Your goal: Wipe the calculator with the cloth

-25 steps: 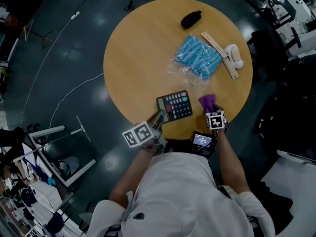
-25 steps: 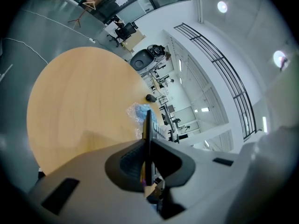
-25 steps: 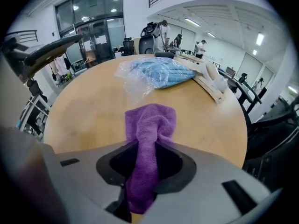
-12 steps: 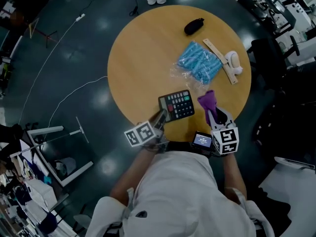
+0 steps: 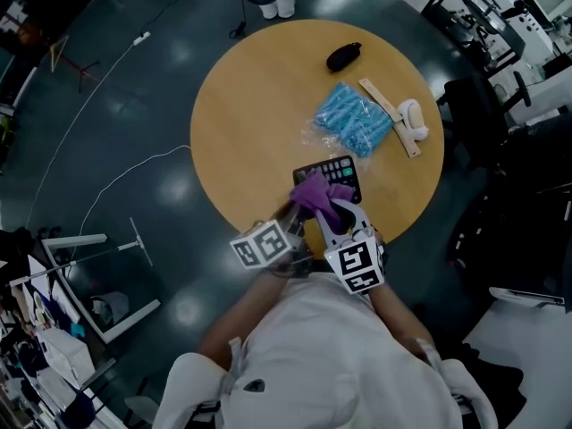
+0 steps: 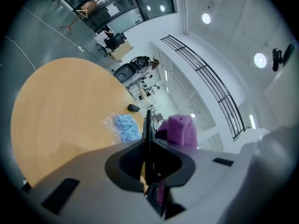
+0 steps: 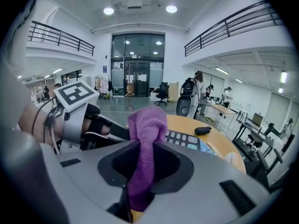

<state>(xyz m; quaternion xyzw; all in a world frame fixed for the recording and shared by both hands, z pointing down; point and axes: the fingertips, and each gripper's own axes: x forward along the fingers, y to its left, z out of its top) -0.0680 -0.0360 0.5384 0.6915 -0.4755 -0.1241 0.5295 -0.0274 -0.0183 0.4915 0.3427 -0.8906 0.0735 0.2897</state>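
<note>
The black calculator (image 5: pixel 335 170) is at the near edge of the round wooden table (image 5: pixel 250 105). My left gripper (image 5: pixel 293 211) is shut on its near edge; in the left gripper view the calculator (image 6: pixel 148 125) shows edge-on as a thin dark line between the jaws. A purple cloth (image 5: pixel 317 190) hangs bunched over the calculator's near part, with my right gripper (image 5: pixel 329 208) shut on it. That gripper's jaws have tightened on the cloth within the past second. In the right gripper view the cloth (image 7: pixel 147 139) rises between the jaws, with the calculator keys (image 7: pixel 184 139) just behind it.
A clear bag of blue items (image 5: pixel 353 119) lies beyond the calculator. Right of it are a wooden strip (image 5: pixel 386 96) and a white object (image 5: pixel 413 114). A black oval object (image 5: pixel 344 56) sits at the far edge. A white cable (image 5: pixel 134 164) runs over the dark floor.
My right gripper has lifted the purple cloth from the table's right side and carried it left, over the calculator. The left gripper has risen a little, still gripping the calculator.
</note>
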